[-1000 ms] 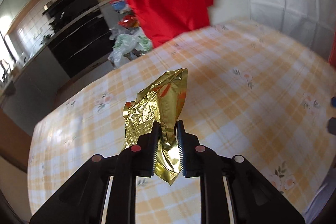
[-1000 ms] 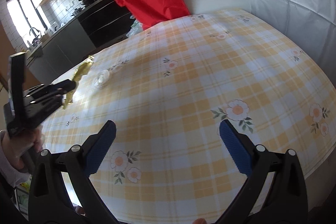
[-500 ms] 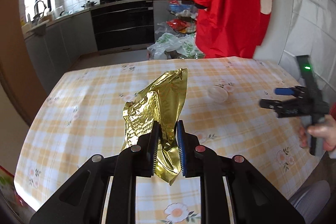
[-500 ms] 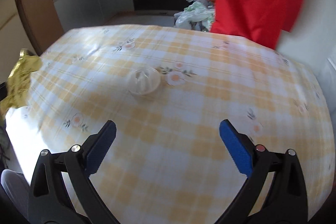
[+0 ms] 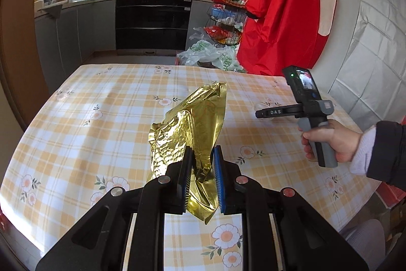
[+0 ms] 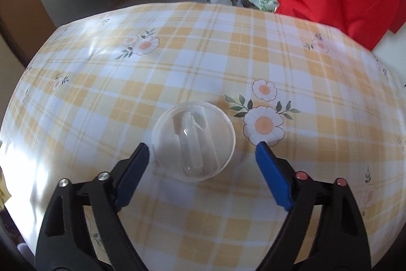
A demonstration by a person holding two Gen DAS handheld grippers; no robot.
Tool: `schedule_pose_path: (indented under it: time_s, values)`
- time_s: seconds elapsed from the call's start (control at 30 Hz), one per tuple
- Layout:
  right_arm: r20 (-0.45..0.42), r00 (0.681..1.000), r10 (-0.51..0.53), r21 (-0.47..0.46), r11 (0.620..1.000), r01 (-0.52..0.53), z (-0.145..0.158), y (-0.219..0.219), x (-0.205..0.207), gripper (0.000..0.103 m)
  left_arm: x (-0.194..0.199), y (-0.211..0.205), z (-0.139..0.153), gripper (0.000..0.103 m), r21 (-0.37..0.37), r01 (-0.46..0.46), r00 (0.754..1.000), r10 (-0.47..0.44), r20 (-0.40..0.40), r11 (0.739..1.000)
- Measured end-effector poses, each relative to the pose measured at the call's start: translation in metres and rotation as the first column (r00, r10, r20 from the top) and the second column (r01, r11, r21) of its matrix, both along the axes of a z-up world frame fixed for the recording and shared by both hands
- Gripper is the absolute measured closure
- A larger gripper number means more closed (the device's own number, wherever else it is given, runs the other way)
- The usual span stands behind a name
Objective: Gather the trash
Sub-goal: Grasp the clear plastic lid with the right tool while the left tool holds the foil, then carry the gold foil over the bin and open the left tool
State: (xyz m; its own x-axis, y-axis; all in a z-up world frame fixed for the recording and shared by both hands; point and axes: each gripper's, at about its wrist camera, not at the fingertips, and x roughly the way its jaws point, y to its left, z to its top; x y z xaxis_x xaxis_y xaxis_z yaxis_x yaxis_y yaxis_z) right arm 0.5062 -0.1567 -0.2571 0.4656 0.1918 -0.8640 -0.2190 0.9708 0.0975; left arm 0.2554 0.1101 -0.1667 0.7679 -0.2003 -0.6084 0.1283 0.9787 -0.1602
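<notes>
My left gripper [image 5: 201,153] is shut on a crumpled gold foil wrapper [image 5: 192,128] and holds it above the checked tablecloth [image 5: 101,123]. My right gripper [image 6: 203,146] is open, its blue pads [image 6: 271,166] on either side of a clear plastic cup [image 6: 194,142] that lies on the tablecloth [image 6: 228,55] with something clear inside. The cup sits just ahead of the fingertips, apart from both pads. The right gripper also shows in the left wrist view [image 5: 264,114], held in a hand over the table's right part.
A red garment [image 5: 284,17] hangs at the table's far right corner. Plastic bags [image 5: 215,55] and a wire rack of goods [image 5: 225,14] stand on the floor behind the table. Grey kitchen cabinets and an oven [image 5: 152,17] lie beyond.
My right gripper has moved in close over the clear cup, which now lies between its open fingers. My left gripper has swung with the gold wrapper still held.
</notes>
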Motion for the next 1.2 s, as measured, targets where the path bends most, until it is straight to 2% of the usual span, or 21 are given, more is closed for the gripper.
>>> schedule_pose_path:
  time_s: [0.07, 0.1, 0.2, 0.47, 0.63, 0.83, 1.0, 1.2]
  values:
    - [-0.005, 1.0, 0.0, -0.033, 0.999, 0.0, 0.0, 0.004, 0.0, 0.026, -0.005, 0.003, 0.0, 0.086, -0.013, 0.0, 1.0, 0.0, 0.0, 1.0]
    - [-0.005, 1.0, 0.007, -0.026, 1.0, -0.007, 0.002, 0.005, -0.003, 0.038, -0.007, 0.005, 0.0, 0.086, -0.019, 0.004, 1.0, -0.004, 0.001, 1.0]
    - [-0.015, 1.0, 0.004, 0.014, 1.0, -0.004, 0.009, 0.001, -0.011, 0.038, -0.015, 0.004, 0.002, 0.086, -0.033, 0.015, 1.0, -0.015, 0.01, 0.999]
    - [0.078, 0.995, 0.056, 0.081, 0.995, -0.062, 0.049, -0.011, -0.079, 0.038, -0.042, -0.007, 0.011, 0.086, -0.09, 0.055, 0.998, -0.054, 0.009, 0.994]
    - [0.14, 0.984, 0.109, 0.151, 0.98, -0.13, 0.085, -0.022, -0.147, 0.038, -0.074, -0.02, 0.02, 0.086, -0.126, 0.083, 0.997, -0.082, 0.006, 0.989]
    - [0.21, 0.973, 0.095, 0.246, 0.958, -0.146, 0.121, -0.042, -0.236, 0.038, -0.115, -0.032, 0.024, 0.086, -0.175, 0.093, 0.995, -0.099, -0.025, 0.98]
    - [0.27, 0.958, 0.094, 0.26, 0.951, -0.167, 0.136, -0.052, -0.303, 0.038, -0.145, -0.043, 0.022, 0.086, -0.184, 0.1, 0.993, -0.11, -0.046, 0.978]
    - [0.373, 0.925, 0.067, 0.277, 0.944, -0.18, 0.145, -0.062, -0.386, 0.038, -0.178, -0.052, 0.012, 0.086, -0.2, 0.122, 0.986, -0.142, -0.09, 0.972]
